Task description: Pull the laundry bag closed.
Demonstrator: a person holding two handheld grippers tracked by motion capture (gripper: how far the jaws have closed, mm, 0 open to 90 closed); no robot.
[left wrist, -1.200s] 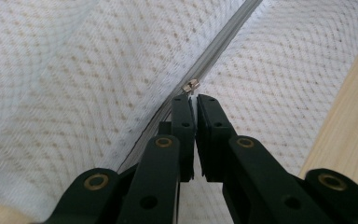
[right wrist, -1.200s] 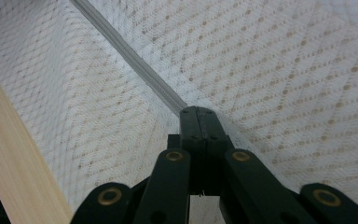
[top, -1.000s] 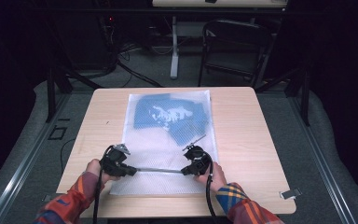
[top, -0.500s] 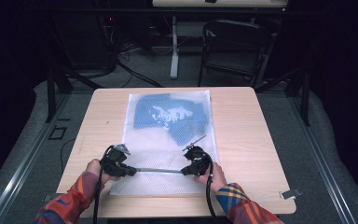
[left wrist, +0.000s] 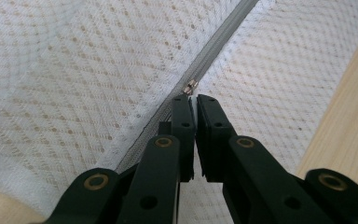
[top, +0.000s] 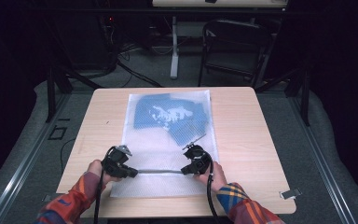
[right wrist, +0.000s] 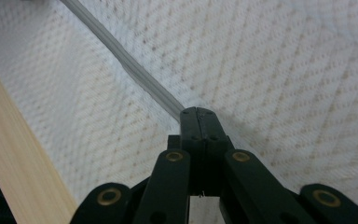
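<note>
Bench (top: 98, 121): pale wood, flat, squarish top; dark floor w/ cables beyond.

Bag (top: 200, 100): white mesh laundry bag, rectangular, lying flat along bench centre, long axis running away from the person. Fine dotted net weave, soft, slightly rumpled near the grip pts. Blue cloth (top: 170, 114) w/ white print shows thru the far half; near half looks empty.

Zip (top: 158, 171): grey tape, running across the bag's near end, i.e. side to side between the two hands, pulled into a straight taut line.

Left hand-held gripper (top: 131, 173): black, jaws brought together to a slit on the zip line at its left end. In the left gripper view the small metal slider (left wrist: 190, 87) sits just past the tips, touching or nearly so; can't tell if the pull tab is nipped between the pads. Grip is on the zip at least.

Right hand-held gripper (top: 184, 171): jaws fully pinched, clamped on mesh and zip edge at the right end; zip tape (right wrist: 135, 74) runs away from the tips.

Key relation: slider lies at left gripper's tips, far from the right one. Judgement: left hand is the mover, travel along the zip axis toward the right; right hand acts as anchor keeping the tape tight. Risk: mesh snagging in slider if tension drops.
</note>
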